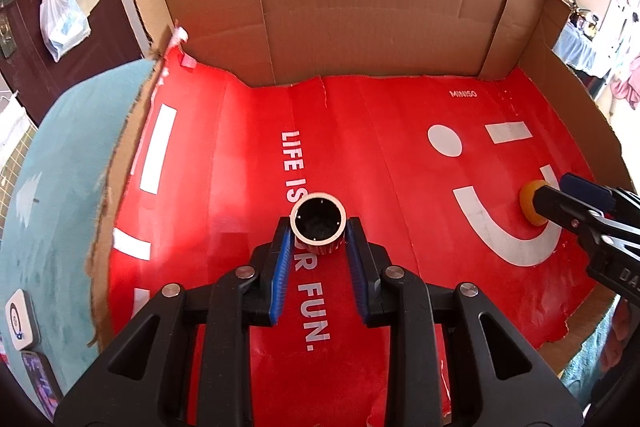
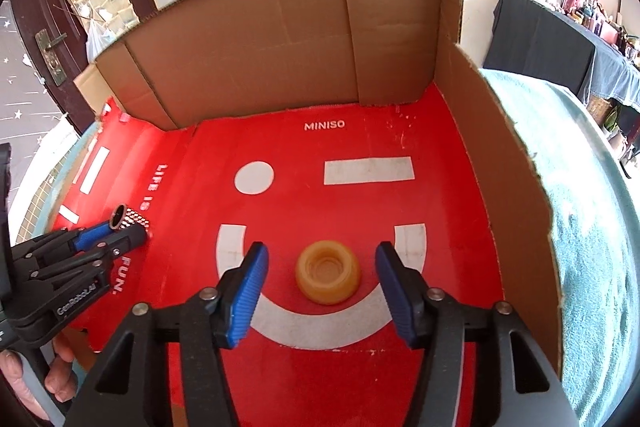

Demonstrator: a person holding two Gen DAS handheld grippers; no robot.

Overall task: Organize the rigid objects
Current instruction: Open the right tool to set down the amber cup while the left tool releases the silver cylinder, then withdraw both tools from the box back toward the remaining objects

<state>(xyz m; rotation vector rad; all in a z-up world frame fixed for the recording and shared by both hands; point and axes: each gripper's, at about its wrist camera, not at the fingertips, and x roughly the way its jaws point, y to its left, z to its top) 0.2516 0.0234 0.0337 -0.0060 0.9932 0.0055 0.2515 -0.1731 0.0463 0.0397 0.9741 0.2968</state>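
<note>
Two small rigid things lie on the red printed paper sheet that floors the open brown cardboard box. The left gripper is clamped on a short red ribbed cylinder with a pale rim and a dark hollow, its blue pads pressing both sides; the piece sits over the white lettering (the words "LIFE IS" run up to it). Well to the right, the right gripper stands with its jaws apart, a squat amber translucent cup-shaped piece between them on the white printed smile, touched by neither pad. A person's fingers show at the lower left of the right wrist view.
</note>
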